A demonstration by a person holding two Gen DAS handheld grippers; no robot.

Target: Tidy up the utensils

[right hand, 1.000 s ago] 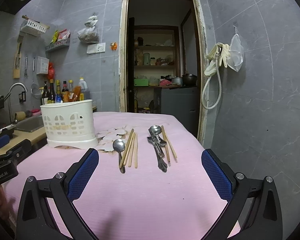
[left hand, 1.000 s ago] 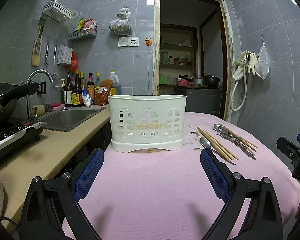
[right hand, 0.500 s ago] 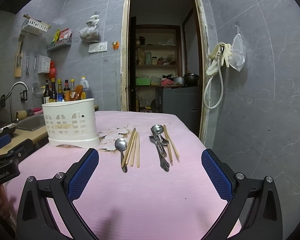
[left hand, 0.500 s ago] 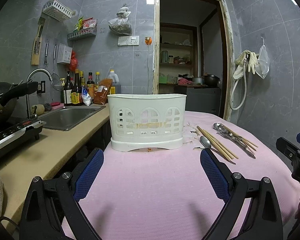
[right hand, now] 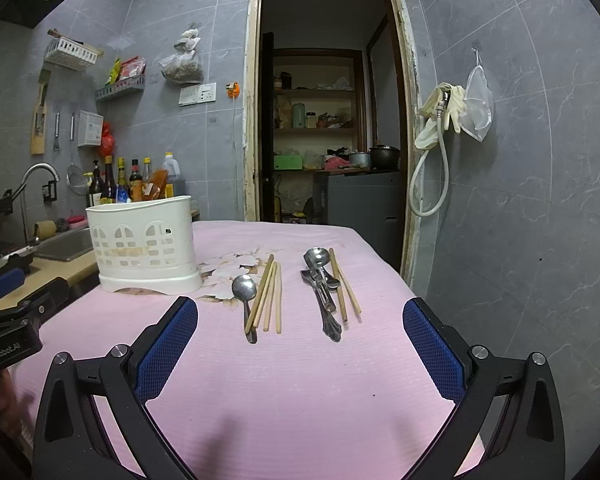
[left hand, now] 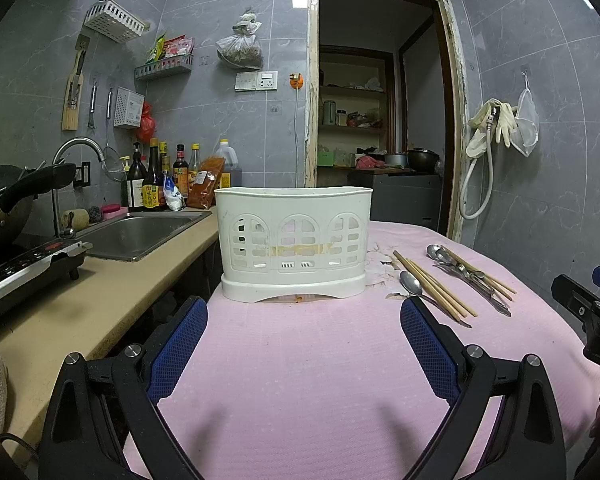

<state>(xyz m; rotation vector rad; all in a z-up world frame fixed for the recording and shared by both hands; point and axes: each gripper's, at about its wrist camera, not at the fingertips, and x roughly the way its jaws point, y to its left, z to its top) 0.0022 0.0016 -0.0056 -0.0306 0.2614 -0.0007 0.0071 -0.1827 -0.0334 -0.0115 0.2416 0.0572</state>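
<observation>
The left tool (left hand: 304, 312) hangs low over the desk (left hand: 300, 360) with its blue-padded fingers spread wide and nothing between them; straight ahead of it, close beyond the fingertips, stands a white slotted utensil holder (left hand: 293, 240) on the pink cloth. The right tool (right hand: 300, 312) is likewise spread apart and holds nothing. Just past its fingers, slightly left of centre, lies a spoon (right hand: 245, 292) touching a bundle of wooden chopsticks (right hand: 269, 296); slightly right of centre lies a heap of metal spoons (right hand: 323, 284) with another pair of chopsticks (right hand: 343, 280) along its right side. The two groups lie apart, all with their handles toward the tool. The cloth shows a pale flower print (right hand: 224, 268) between the holder and the spoon. Off to the left tool's left runs a beige counter (left hand: 60, 312) with a steel sink (left hand: 136, 232), a tap and a row of sauce bottles (left hand: 160, 178). Grey tiled walls surround the room, an open doorway (right hand: 324, 140) lies ahead, and a hose and gloves (right hand: 440, 120) hang at the right.
</observation>
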